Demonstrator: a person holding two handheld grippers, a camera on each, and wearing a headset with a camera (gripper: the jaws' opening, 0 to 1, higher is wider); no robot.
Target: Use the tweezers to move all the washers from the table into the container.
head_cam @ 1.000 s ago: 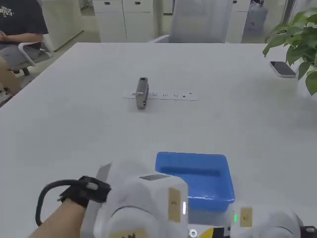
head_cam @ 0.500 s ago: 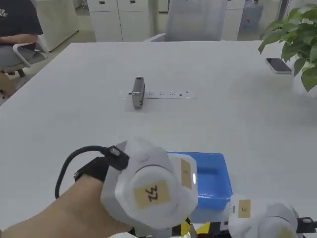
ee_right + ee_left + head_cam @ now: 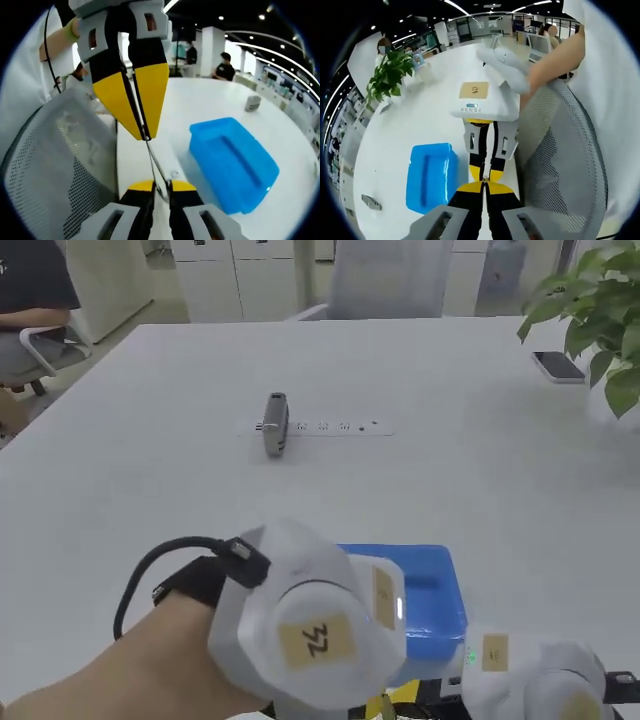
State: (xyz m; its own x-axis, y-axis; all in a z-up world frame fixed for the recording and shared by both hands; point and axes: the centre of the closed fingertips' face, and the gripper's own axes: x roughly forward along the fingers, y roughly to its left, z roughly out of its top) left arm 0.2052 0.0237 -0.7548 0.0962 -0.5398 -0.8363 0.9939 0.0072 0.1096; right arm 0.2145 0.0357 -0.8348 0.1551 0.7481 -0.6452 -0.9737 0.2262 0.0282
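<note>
Tabletop (image 3: 450, 490), white, matte and flat, runs wide and open beyond both grippers. A slim white power strip (image 3: 330, 427) lies well ahead of them, and a dark phone (image 3: 557, 365) sits far off toward the right edge under a leafy plant (image 3: 600, 310). The near table edge passes right beside the jaws. On the person's side of it is a grey mesh chair (image 3: 560, 165), curved and perforated, close against the working space.

The container (image 3: 435, 590) is a blue plastic tray, rectangular with rounded corners and a shallow well. It rests flat on the table just past the grippers, to the right of the right gripper's jaws and to the left of the left gripper's jaws, near them but apart.

The left gripper (image 3: 483, 184) and the right gripper (image 3: 161, 194) face each other nose to nose over the table's near edge, their yellow-tipped black jaws almost meeting. The left gripper's jaws are pressed together on the tweezers (image 3: 152, 160). The right gripper's jaws stand close on either side of the other end and pinch it.

The tweezers are thin, bright metal, straight and narrow. Their long axis lies along the line from one gripper's jaws to the other's, roughly parallel to the table edge. I cannot tell which end is the pointed one.
</note>
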